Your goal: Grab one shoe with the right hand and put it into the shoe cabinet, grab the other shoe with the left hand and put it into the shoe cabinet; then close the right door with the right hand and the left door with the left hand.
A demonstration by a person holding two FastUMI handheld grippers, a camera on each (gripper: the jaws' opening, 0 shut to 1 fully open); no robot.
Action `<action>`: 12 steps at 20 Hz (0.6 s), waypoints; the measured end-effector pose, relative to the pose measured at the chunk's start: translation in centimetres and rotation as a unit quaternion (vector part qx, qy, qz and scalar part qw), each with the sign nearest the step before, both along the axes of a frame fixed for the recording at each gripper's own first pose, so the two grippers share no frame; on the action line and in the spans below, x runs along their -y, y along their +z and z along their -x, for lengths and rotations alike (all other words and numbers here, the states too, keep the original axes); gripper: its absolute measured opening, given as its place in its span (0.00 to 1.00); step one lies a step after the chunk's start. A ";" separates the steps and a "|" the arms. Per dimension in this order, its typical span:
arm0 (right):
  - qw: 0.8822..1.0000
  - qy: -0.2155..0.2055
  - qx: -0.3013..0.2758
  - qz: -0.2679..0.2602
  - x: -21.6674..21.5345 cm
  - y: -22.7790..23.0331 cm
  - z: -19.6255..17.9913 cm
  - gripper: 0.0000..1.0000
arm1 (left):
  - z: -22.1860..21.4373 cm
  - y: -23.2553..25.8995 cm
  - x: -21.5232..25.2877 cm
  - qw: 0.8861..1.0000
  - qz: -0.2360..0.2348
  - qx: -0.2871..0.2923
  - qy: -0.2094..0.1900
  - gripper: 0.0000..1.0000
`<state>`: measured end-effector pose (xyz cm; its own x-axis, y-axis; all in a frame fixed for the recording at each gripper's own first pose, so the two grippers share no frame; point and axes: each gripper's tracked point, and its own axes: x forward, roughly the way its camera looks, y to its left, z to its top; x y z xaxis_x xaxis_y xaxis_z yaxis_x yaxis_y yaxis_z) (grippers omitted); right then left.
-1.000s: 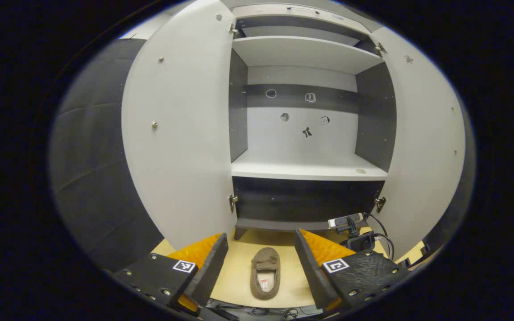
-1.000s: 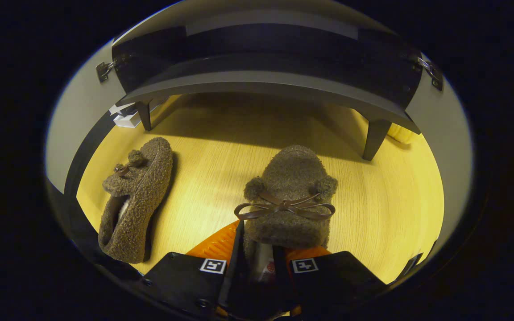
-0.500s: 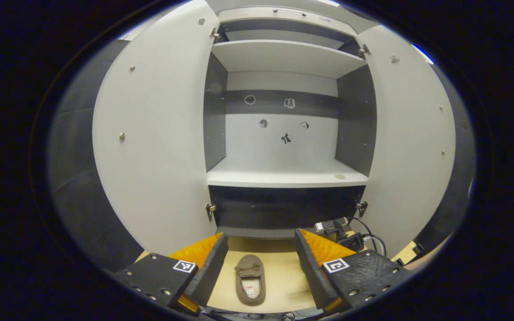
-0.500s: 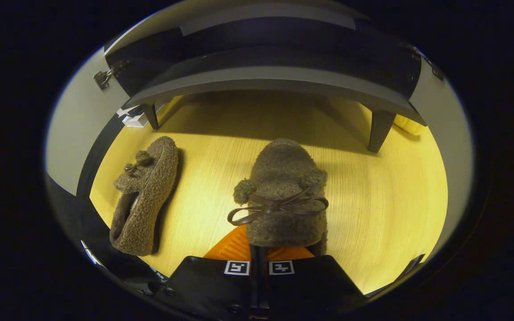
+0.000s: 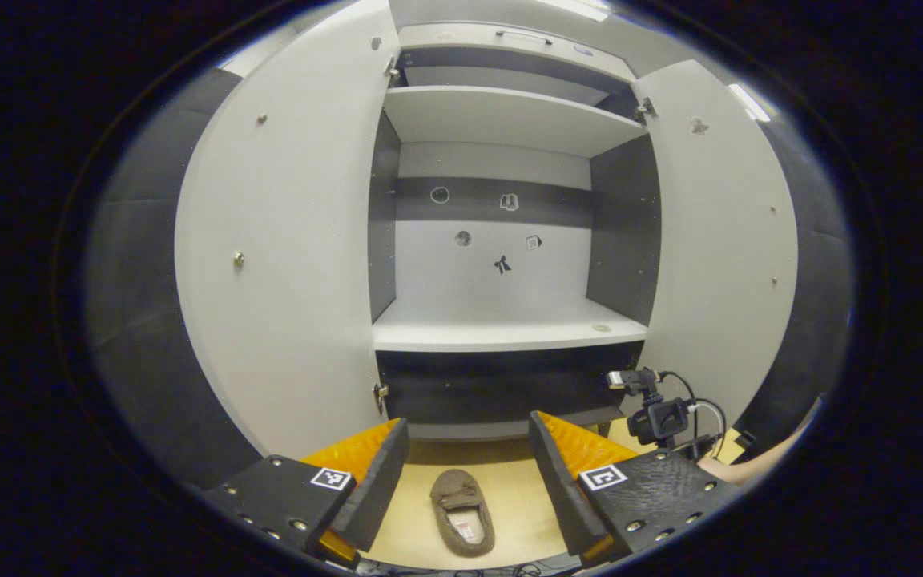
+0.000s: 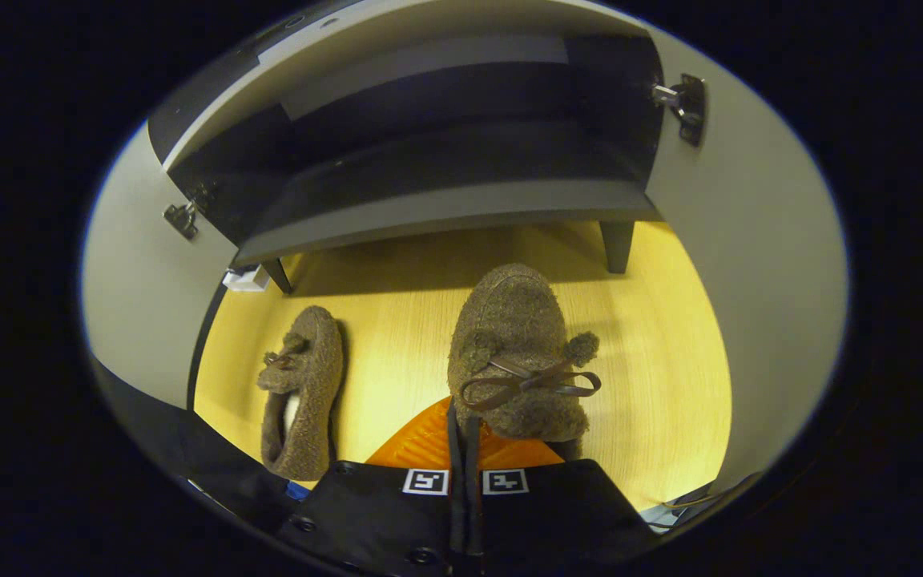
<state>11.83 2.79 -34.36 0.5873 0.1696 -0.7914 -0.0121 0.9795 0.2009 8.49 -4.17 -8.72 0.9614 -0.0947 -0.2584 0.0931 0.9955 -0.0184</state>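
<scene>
In the right gripper view, one shoe (image 6: 519,353) is clamped at its heel by the right tongs (image 6: 465,449) and is held above the floor (image 6: 670,377), low centre of frame; nothing has been shelved. The other shoe (image 6: 301,393) lies on the floor at lower left. The left gripper view adds the open shoe cabinet (image 5: 501,336), both doors wide, with the left tongs (image 5: 465,473) released and holding nothing.

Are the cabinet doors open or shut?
Open: the left door and right door both stand swung wide, baring the shelves inside the cabinet.
</scene>
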 end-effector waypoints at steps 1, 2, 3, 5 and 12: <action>1.000 -0.004 0.006 0.000 0.0 0.9 0.4 0.02 | -0.2 0.0 -0.2 1.000 -0.003 0.004 -0.006 0.87; 1.000 -0.006 0.010 -0.002 -0.1 1.8 0.9 0.02 | -0.3 0.1 -0.4 1.000 -0.005 0.008 -0.011 0.87; 1.000 -0.007 0.014 -0.005 -0.3 2.7 1.6 0.02 | -0.5 0.0 -0.4 1.000 -0.006 0.011 -0.018 0.87; 1.000 -0.005 0.022 -0.013 -0.8 4.7 2.8 0.01 | -0.7 -0.4 -0.4 0.999 -0.004 0.012 -0.031 0.86; 0.998 0.018 0.053 -0.004 -1.2 12.2 6.6 0.01 | -1.6 -0.8 0.8 0.997 0.004 0.017 -0.075 0.87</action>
